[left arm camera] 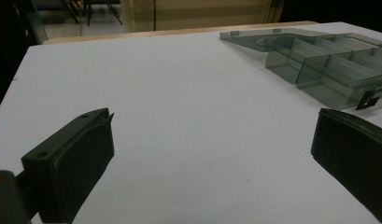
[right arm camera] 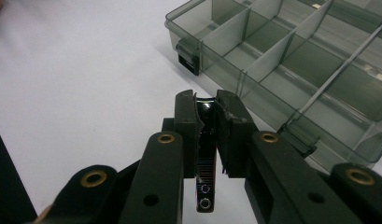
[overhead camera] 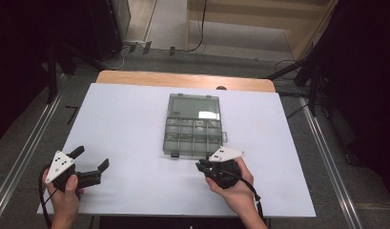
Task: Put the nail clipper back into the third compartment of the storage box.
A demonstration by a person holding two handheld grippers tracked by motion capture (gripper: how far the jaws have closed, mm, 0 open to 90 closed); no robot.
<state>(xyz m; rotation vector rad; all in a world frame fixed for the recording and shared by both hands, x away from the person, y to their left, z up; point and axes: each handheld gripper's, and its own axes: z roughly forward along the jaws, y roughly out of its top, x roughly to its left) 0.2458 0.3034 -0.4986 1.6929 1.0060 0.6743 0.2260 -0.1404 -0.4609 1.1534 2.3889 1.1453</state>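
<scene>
Right gripper (right arm camera: 207,109) clamped on a small glossy black clip-like object (right arm camera: 206,154), at 5 o'clock of the open smoky transparent plastic compartment box (overhead camera: 192,126). Left gripper (overhead camera: 91,161) jaws wide apart.

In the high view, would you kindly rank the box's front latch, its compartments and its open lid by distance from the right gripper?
1. Front latch, just beyond the right gripper.
2. Compartments, mid-box.
3. Open lid, far side.

The organizer box (overhead camera: 192,125) lies mid-tabletop (overhead camera: 126,119), its lid behind the compartments; the right gripper (overhead camera: 205,165) is just before it, the left gripper (overhead camera: 91,159) well to its left.
</scene>
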